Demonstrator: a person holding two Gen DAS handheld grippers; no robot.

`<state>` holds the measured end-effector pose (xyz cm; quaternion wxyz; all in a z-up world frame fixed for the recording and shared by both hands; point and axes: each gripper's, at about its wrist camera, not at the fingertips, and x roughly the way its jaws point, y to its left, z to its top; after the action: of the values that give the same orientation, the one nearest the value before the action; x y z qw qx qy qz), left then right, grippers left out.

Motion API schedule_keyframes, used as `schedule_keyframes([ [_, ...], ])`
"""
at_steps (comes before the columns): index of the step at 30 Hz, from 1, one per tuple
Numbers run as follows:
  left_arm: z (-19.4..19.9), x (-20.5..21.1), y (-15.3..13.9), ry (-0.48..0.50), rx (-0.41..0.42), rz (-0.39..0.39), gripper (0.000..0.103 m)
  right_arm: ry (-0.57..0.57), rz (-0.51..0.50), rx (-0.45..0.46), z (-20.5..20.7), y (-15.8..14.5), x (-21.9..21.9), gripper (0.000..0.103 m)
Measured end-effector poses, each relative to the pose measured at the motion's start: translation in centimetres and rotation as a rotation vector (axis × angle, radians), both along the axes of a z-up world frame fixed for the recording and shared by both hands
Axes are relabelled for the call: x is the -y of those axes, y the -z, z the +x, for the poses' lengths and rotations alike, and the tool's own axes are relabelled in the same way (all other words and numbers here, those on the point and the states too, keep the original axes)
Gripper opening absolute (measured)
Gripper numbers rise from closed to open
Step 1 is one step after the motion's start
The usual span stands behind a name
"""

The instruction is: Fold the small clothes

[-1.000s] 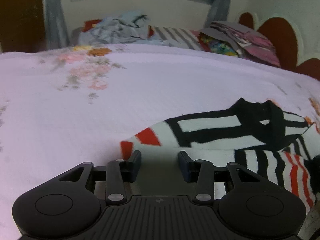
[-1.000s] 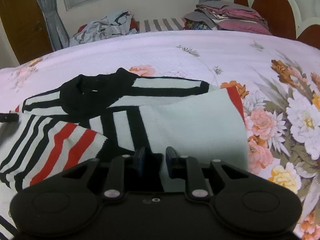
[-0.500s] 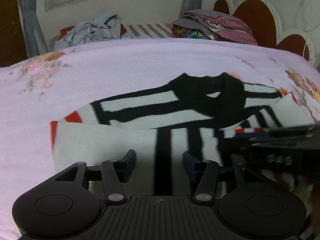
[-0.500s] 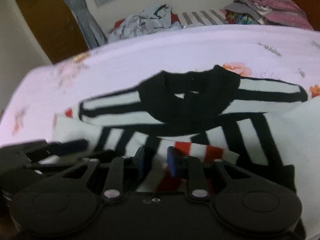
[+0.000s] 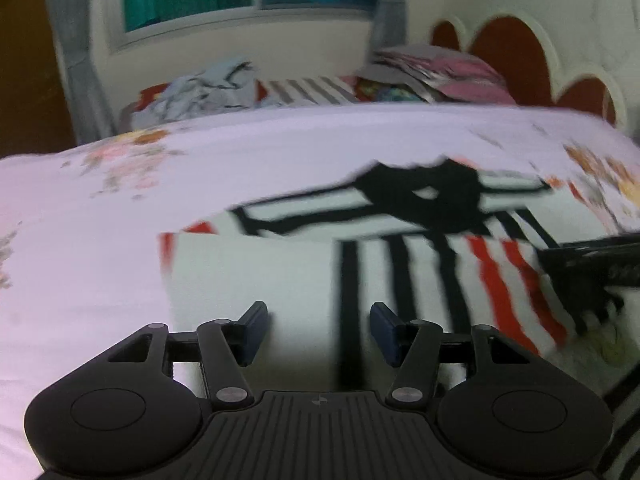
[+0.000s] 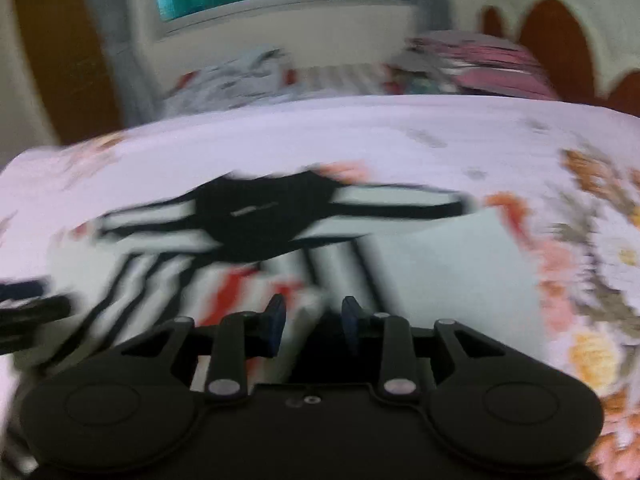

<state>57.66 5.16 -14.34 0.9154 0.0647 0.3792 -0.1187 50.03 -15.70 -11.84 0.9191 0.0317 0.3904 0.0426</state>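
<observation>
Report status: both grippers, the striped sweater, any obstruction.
Left gripper open, empty, over striped sweater. Right gripper open, nothing held. Sweater part-folded on bedspread. No obstruction seen.

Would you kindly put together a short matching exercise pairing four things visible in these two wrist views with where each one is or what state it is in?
Things:
1. striped sweater
2. left gripper
3. pile of clothes
4. headboard

Place or state:
A. heaped beyond the far edge of the bed, under the window
B. fingers open, above the sweater's white part
C. rises behind the folded stack, on the right
D. spread on the floral bedsheet, black collar away from the camera

Pairs: 1-D, 2-B, 3-A, 4-C
</observation>
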Motion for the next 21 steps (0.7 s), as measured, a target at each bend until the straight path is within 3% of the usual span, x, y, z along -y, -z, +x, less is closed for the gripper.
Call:
schedule_keyframes([
  [2, -0.1, 0.6, 0.9, 0.012, -0.028, 0.025, 0.057, -0.021, -0.030, -0.022, -0.5, 0.8, -1.0, 0.029],
  [4, -0.3, -0.6, 1.5, 0.010, -0.042, -0.005, 0.057, 0.051, -0.029, -0.039, -1.0, 1.6, 0.9, 0.025],
  [5, -0.4, -1.3, 1.4, 0.015, -0.058, -0.028, 0.057, 0.104, -0.005, -0.039, -1.4, 1.8, 2.7, 0.021],
  [7, -0.9, -2.5, 1.2, 0.022, -0.063, -0.026, 0.056, 0.167, 0.016, -0.043, -2.2, 2.0, 5.3, 0.001],
  [8, -1.1, -2.7, 1.4, 0.018, -0.057, -0.010, 0.056, 0.176, 0.028, -0.048, -2.3, 2.0, 6.3, 0.000],
  [11, -1.3, -2.6, 1.7, 0.015, -0.049, 0.005, 0.056, 0.161, 0.012, -0.056, -2.5, 1.9, 6.6, 0.001],
  [12, -1.2, -2.5, 1.6, 0.009, -0.052, 0.012, 0.057, 0.170, 0.013, -0.053, -2.4, 1.8, 6.4, 0.006],
  [13, -1.2, -2.4, 1.5, 0.003, -0.054, 0.013, 0.057, 0.201, 0.010, -0.034, -2.6, 1.4, 6.3, 0.029],
  [15, -1.5, -2.7, 1.2, -0.002, -0.050, 0.001, 0.057, 0.251, 0.016, 0.013, -3.1, 1.1, 6.7, 0.049],
  [17, -1.7, -3.1, 1.4, -0.001, -0.049, -0.002, 0.057, 0.250, 0.069, -0.017, -2.9, 1.6, 7.2, 0.043],
  [18, -1.9, -3.3, 1.5, 0.004, -0.046, -0.002, 0.057, 0.249, 0.097, -0.039, -2.6, 2.1, 7.4, 0.035],
  [21, -1.9, -3.6, 1.5, 0.010, -0.045, -0.004, 0.057, 0.249, 0.133, -0.042, -2.2, 2.6, 7.4, 0.026],
])
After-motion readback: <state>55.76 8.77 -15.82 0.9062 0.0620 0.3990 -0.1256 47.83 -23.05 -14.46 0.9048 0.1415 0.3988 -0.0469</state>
